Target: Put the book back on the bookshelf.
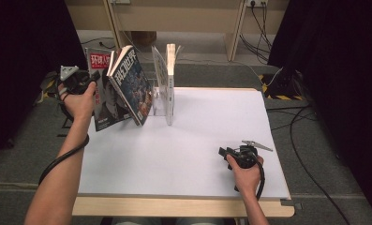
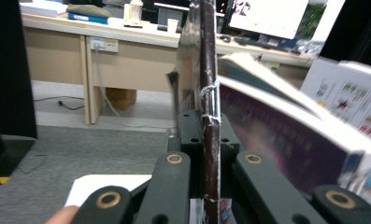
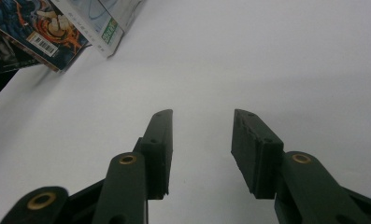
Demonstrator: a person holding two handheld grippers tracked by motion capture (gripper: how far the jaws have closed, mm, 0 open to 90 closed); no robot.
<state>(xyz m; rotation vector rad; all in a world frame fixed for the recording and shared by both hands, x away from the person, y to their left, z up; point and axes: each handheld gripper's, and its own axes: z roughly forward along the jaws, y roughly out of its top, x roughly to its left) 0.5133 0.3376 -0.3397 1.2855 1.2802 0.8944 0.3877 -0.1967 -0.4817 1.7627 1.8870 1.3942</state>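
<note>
We look down on a white table top [image 1: 193,154] with a pale wooden front edge, standing on grey carpet with dark curtains to either side and a beige desk behind. At the far left corner the left gripper [image 1: 87,83] is clamped on the edge of a thin glossy magazine with a red masthead and a dark portrait cover [image 1: 103,101], held upright; in the left gripper view its jaws are pressed tight against the dark spine [image 2: 209,116]. Leaning against that magazine is a thicker book with a blue illustrated cover and white lettering [image 1: 133,86], tilted to the left with its lower corner on the table. Just right of it a white-covered book [image 1: 170,84] stands upright in a clear stand whose shape we cannot make out. Well apart, near the front right of the table, the right gripper [image 1: 222,151] rests low over the bare surface, its jaws spread apart with nothing between them.
</note>
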